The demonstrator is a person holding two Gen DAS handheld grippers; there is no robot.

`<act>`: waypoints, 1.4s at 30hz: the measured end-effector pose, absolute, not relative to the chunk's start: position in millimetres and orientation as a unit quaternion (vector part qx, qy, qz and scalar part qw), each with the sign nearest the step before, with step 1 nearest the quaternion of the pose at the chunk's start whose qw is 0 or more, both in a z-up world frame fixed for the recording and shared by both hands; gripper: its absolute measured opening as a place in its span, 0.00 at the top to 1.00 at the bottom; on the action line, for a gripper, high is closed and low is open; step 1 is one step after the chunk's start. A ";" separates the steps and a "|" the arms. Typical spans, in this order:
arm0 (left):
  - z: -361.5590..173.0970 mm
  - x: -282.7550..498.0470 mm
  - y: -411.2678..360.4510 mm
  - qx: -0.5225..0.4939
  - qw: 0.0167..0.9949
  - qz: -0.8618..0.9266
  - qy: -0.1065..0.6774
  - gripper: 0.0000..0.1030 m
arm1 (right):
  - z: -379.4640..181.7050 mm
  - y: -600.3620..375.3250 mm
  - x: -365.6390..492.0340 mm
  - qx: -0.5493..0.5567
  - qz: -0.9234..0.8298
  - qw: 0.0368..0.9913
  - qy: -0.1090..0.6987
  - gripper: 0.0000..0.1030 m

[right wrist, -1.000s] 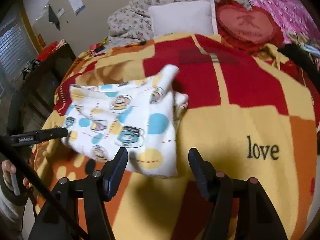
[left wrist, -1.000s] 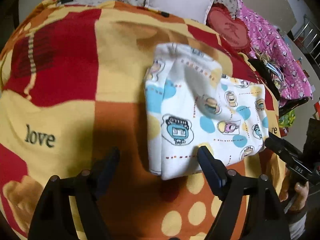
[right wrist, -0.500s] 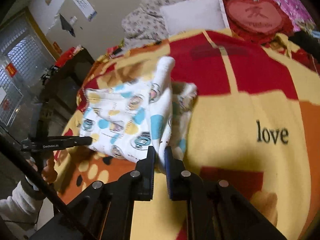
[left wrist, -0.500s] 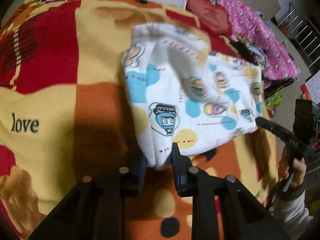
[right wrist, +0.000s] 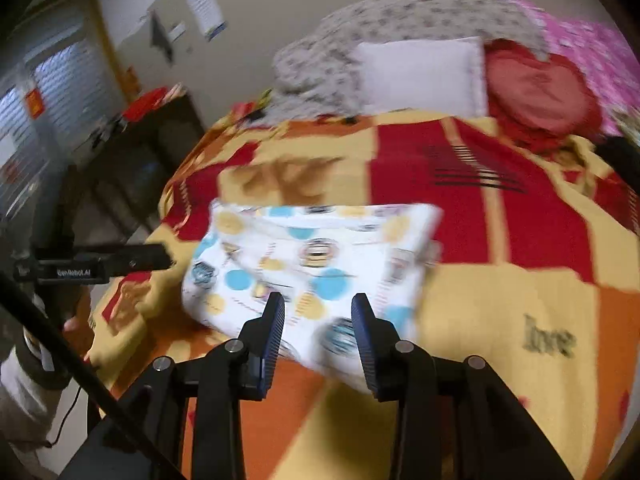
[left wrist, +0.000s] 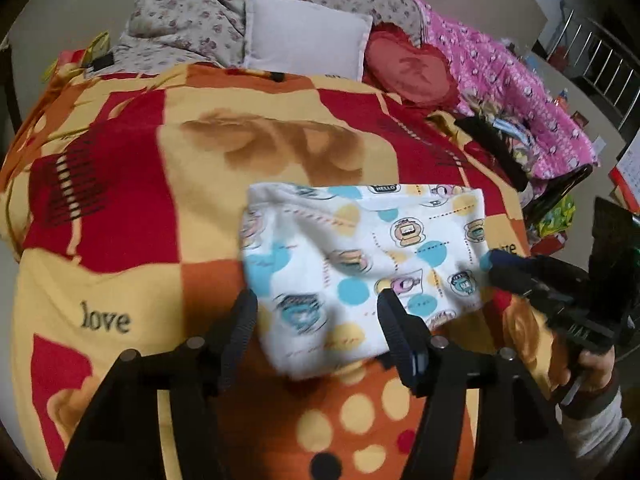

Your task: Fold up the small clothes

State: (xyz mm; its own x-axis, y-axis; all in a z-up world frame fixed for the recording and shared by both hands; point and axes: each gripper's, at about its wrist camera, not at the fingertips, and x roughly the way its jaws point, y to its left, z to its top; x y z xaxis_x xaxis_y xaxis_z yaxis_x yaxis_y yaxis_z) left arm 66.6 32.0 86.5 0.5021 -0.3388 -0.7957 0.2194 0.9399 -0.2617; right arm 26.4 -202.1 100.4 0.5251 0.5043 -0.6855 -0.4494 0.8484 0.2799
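The white cartoon-print cloth (left wrist: 360,264) lies folded on the blanket (left wrist: 120,216); both grippers' jaws are released.

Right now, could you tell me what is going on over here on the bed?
A person is folding a small cartoon-print garment on a patterned blanket, with a hand-held tool in each hand. The garment lies folded into a compact rectangle. The left tool and the right tool are both open over its near edge, gripping nothing. A white pillow sits at the head of the bed.
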 end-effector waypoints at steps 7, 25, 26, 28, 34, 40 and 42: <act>55.5 111.5 13.2 -0.041 0.865 -0.112 0.488 0.40 | 65.0 -165.2 76.0 -0.012 0.265 0.860 0.435 0.62; 56.5 97.2 40.1 -0.077 0.865 -0.098 0.486 0.28 | 74.1 -156.1 92.7 -0.026 0.245 0.871 0.425 0.70; 55.9 93.8 39.9 -0.076 0.864 -0.102 0.488 0.28 | 73.0 -149.0 92.5 -0.036 0.251 0.869 0.425 0.70; 51.6 87.5 37.5 -0.071 0.860 -0.105 0.495 0.28 | 70.4 -135.0 93.2 -0.077 0.240 0.875 0.413 0.68; 31.2 85.2 30.7 -0.058 0.846 -0.111 0.519 0.28 | 63.3 -121.3 103.7 -0.148 0.265 0.863 0.404 0.37; 25.8 87.3 30.2 -0.062 0.842 -0.112 0.524 0.28 | 51.5 -106.1 129.4 -0.235 0.306 0.821 0.421 0.37; 24.9 88.1 30.0 -0.061 0.841 -0.113 0.525 0.28 | 48.0 -105.0 134.9 -0.232 0.324 0.807 0.437 0.70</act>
State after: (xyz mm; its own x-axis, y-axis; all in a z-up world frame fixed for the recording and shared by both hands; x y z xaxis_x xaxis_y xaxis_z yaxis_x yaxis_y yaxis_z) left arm 88.1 30.0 24.9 0.4227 -0.2544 -0.8698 0.1256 0.9670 -0.2217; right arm 134.9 -105.0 48.0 0.4084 0.3206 -0.8546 -0.7251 0.6827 -0.0904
